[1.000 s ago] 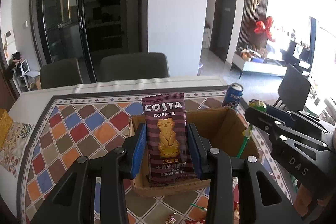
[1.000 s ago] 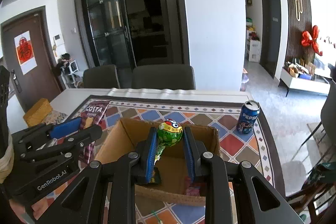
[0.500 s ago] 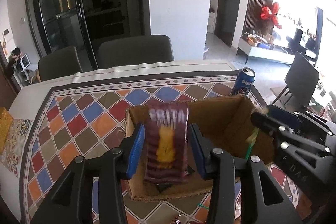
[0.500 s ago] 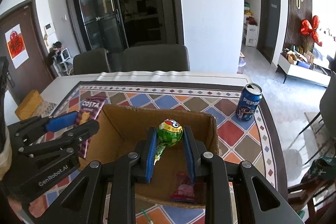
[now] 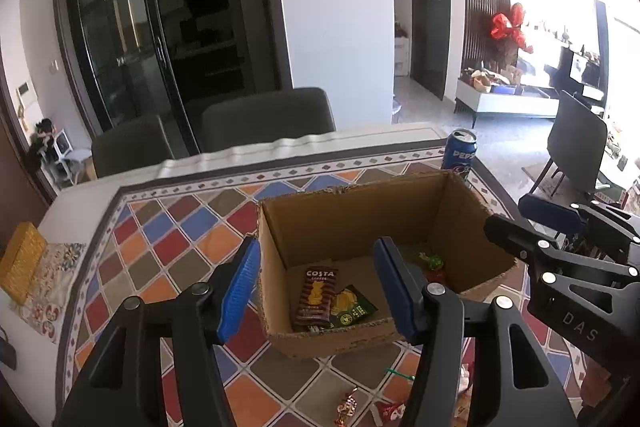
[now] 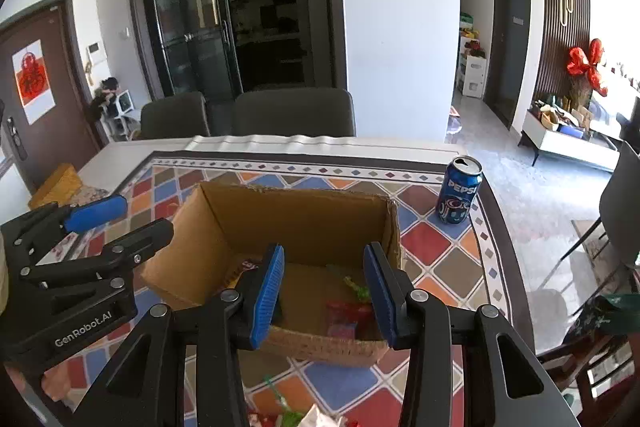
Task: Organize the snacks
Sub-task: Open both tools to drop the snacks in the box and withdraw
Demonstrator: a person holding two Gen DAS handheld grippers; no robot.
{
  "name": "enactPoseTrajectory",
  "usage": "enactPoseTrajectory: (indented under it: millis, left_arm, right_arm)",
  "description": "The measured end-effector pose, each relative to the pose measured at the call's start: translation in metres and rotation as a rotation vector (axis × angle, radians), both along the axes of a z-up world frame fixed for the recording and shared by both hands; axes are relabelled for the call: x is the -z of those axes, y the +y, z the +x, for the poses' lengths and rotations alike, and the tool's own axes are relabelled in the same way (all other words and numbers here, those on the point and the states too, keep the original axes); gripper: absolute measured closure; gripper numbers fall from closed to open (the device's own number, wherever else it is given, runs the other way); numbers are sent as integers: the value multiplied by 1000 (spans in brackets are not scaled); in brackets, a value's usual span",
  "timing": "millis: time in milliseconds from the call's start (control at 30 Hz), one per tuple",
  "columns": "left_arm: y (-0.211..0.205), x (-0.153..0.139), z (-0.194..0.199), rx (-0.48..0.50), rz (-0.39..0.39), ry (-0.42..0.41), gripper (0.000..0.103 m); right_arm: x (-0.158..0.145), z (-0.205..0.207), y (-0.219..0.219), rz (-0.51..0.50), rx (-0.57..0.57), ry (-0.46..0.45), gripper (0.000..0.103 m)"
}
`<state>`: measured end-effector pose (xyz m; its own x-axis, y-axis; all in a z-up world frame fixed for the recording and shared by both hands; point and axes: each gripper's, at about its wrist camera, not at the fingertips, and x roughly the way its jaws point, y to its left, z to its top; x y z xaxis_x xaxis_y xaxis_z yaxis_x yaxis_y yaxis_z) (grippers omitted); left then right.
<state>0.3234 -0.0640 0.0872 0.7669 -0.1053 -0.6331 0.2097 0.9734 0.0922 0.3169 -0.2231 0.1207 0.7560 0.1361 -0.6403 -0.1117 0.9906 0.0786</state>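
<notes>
Indoors, harlequin-tiled tabletop, cardboard box, both grippers' jaws spread wide and empty, grey chairs behind.

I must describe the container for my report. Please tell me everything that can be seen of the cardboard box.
The cardboard box is plain brown, open on top, with rough torn rims. It stands upright on the patterned tablecloth, near a Pepsi can. Inside lie a Costa Coffee packet flat on the bottom, a green packet beside it and a lollipop. Both tongs hang open above it, not touching.

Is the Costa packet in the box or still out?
In: the Costa packet lies flat on the cardboard box floor.
</notes>
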Motion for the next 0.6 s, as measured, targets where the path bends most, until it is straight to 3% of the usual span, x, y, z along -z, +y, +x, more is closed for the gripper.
enactPoseTrajectory:
  millis: [333, 433, 600]
  left_arm:
    - [1, -9, -51, 36, -19, -86, 37]
    - [2, -9, -65, 40, -20, -110, 35]
    - [4, -7, -86, 39, -26, -126, 33]
  right_arm:
    - [-5, -44, -4, 10, -16, -46, 60]
    - [-5, -58, -6, 12, -16, -61, 54]
    - [-2, -78, -5, 12, -16, -80, 53]
